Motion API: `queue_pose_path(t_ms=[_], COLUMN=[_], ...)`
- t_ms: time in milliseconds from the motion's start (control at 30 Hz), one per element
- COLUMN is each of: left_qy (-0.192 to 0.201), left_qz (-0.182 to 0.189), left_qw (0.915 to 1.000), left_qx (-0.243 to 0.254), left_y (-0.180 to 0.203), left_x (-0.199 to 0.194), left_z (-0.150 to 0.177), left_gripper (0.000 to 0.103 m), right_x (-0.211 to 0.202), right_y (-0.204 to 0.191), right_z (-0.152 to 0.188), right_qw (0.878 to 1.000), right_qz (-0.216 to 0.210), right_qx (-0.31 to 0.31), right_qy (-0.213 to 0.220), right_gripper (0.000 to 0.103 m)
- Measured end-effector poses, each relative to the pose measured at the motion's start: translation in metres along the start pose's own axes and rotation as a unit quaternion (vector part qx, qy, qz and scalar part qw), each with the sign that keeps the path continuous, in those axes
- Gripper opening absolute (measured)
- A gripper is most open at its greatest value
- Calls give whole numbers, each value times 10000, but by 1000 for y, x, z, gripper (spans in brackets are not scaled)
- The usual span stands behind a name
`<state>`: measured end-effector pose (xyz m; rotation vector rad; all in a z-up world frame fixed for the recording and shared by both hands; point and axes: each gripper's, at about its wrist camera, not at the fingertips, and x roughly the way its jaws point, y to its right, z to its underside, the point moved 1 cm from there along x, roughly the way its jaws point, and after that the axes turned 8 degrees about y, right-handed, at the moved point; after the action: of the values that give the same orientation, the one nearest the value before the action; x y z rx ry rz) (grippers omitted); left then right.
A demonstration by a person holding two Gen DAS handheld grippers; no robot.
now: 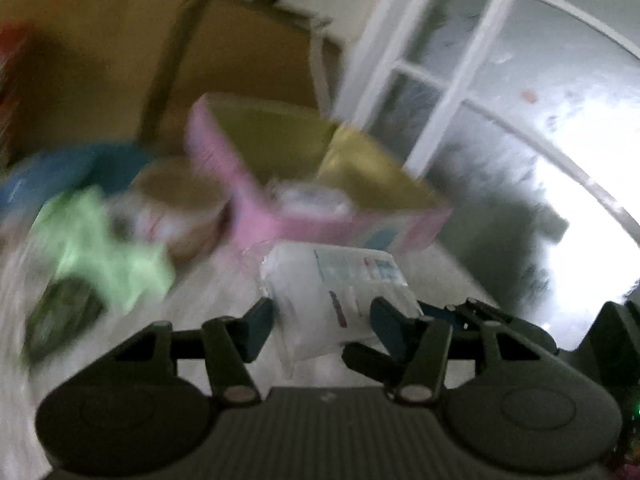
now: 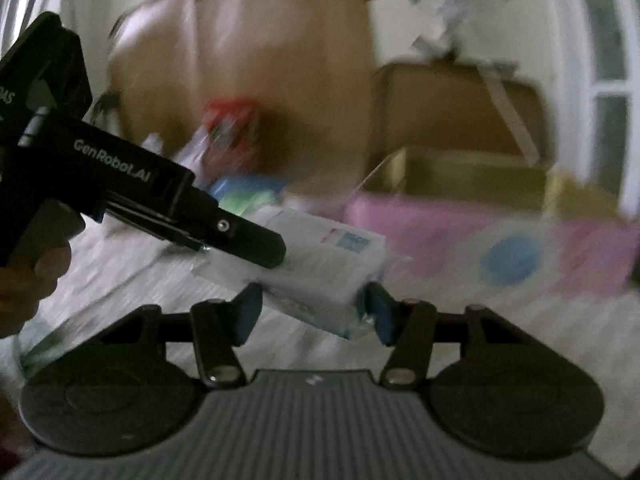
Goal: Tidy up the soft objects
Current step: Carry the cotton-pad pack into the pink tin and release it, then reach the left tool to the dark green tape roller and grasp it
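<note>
1. Step in hand: transfer of one soft item, judged mid-carry toward the container. Plastic packet of white padding, clear-wrapped with a printed label, held off the white sheet and just short of the pink box.
2. Left gripper: narrowly set, pads closed on the packet's near end. Seen from the right wrist view as a black finger lying over the packet's left end.
3. Right gripper: about half open, packet between the pads and close against both. Firm pressing or mere contact not decidable through the blur.
4. Orientation: long axis along the left gripper's fingers and across the right gripper's jaws. Labelled end pointing away from the left hand, toward the pink box, slightly raised.
5. Next move, as a judgement: clearing the box's near wall, labelled end first, then lowering into the open top. Calls for one gripper letting go so the soft wrap is not stretched between two.
6. Surroundings: green cloth lying loose left of the box, presumably awaiting sorting.
</note>
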<state>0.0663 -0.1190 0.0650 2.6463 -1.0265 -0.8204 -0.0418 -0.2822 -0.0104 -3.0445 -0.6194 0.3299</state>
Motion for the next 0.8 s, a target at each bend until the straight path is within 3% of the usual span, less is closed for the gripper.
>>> queue_pose_path(t_ms=[200,400,500,567,667,800], left_qy=[286,192,168,111,116,276], left_qz=[93,9,-276,-372,-320,-74], left_qw=[9989,9996,9993,9991,9994,9993], left_qx=[357,186,181,150,89,224], left_y=[32,36,36,35,33,36], left_x=[77,148,167,173,162,123], left_z=[-48,-62,-62,-60,-55,-46], left_gripper=[55,55,57,59,59,59], right_x=[-1,24,36,42,40,26], right_y=[64,120,133,138,146,140], right_z=[-36,-40,-39,-37,-35,-34], right_qw=[9946,9871,9804,9728,9668,9655], right_qz=[837,1518,1911,2275,2502,2480], right_qx=[-58,134,68,-7,84,287], right_qy=[604,483,474,429,518,736], right_gripper=[60,61,63,73,73,73])
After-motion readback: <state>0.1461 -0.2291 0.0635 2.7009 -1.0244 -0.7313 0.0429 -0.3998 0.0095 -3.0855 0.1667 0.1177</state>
